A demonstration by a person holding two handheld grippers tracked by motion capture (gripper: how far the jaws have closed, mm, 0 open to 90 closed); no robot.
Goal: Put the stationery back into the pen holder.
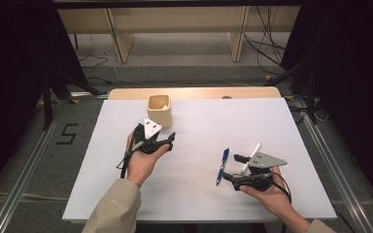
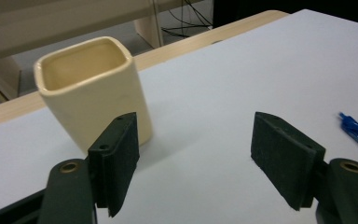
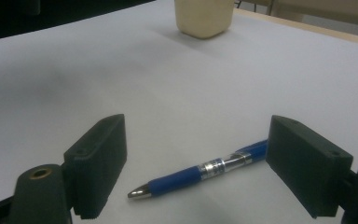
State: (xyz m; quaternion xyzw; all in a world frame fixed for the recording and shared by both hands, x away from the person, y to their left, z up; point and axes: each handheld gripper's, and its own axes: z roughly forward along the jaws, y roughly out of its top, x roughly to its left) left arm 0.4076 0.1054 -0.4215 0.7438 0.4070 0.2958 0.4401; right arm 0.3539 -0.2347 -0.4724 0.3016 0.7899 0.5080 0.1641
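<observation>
White and matt, the flat rectangular worktop [image 1: 194, 194] carries everything. Near its far edge stands a cream glazed ceramic cup [image 1: 159, 110], square with rounded corners, upright and glossy. The left hand-held gripper [image 1: 171, 141] hovers just beside it, jaws wide with nothing between them. The right hand-held gripper [image 1: 231, 167] is wide too, near a slim blue plastic pen [image 1: 222, 165] with a chrome band, lying flat. A white pen [image 1: 251, 157] lies by that gripper.
</observation>
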